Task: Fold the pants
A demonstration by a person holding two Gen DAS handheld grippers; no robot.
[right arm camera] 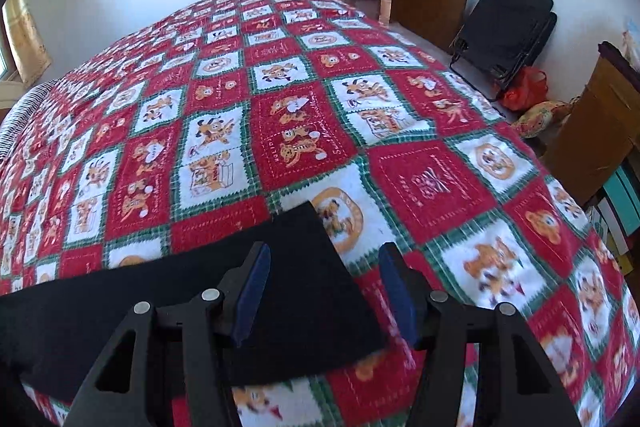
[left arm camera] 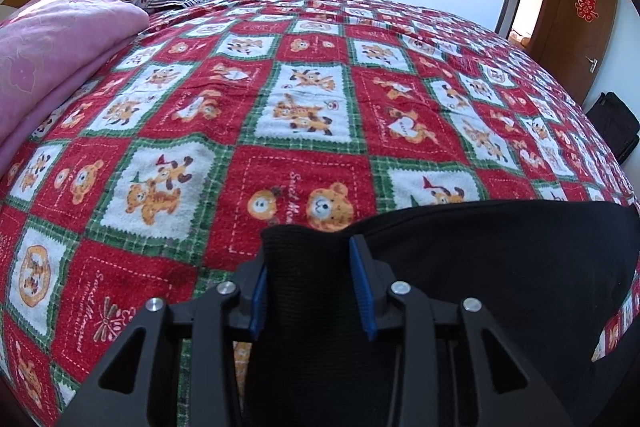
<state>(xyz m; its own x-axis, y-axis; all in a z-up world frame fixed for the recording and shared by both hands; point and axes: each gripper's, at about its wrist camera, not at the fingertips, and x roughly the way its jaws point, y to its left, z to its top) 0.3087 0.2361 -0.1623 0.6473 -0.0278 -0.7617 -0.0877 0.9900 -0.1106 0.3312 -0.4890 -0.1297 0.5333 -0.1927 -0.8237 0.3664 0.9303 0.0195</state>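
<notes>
A red, green and white bear-print bedspread (left arm camera: 312, 99) covers the whole bed, and the black pants (right arm camera: 160, 311) lie flat across its near edge. The left gripper (left arm camera: 310, 283) pinches a ribbed end of the pants between its blue pads — the right gripper (right arm camera: 324, 291) hovers over the other end, fingers spread apart, gripping nothing.

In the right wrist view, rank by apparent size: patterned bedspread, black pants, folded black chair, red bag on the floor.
1. Patterned bedspread, fills most of the frame.
2. Black pants, enlarged by nearness to the camera.
3. Folded black chair.
4. Red bag, partly hidden behind the chair.
</notes>
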